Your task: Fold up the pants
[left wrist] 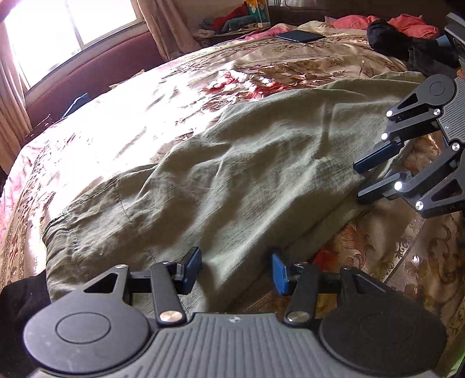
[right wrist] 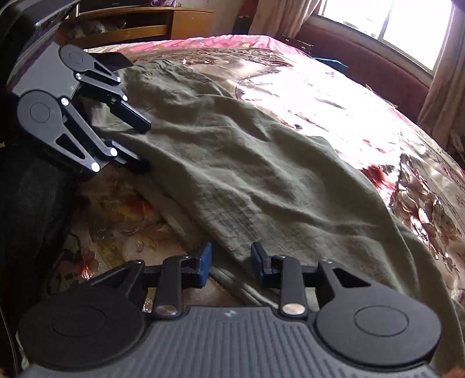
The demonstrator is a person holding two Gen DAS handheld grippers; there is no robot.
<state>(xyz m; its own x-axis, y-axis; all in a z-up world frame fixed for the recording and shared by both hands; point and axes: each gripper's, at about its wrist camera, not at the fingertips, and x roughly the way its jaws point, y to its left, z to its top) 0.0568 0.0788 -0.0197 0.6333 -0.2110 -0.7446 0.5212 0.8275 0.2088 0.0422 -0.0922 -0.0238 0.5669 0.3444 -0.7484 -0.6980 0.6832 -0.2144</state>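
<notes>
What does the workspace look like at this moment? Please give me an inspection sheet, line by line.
Surface: bed with a floral cover, sunlit on the window side.
Job's things: green pants lying spread along the near edge, wrinkled, not yet folded.
Clutter: dark clothes and pink cloth at the far end; a dark flat item lies there too.
Grippers: left gripper open over the pants' near edge; right gripper open at the same edge, further along. Neither holds cloth.
Cables: nothing seen.
Surroundings: bright window with curtains; wooden cabinet behind the bed.
</notes>
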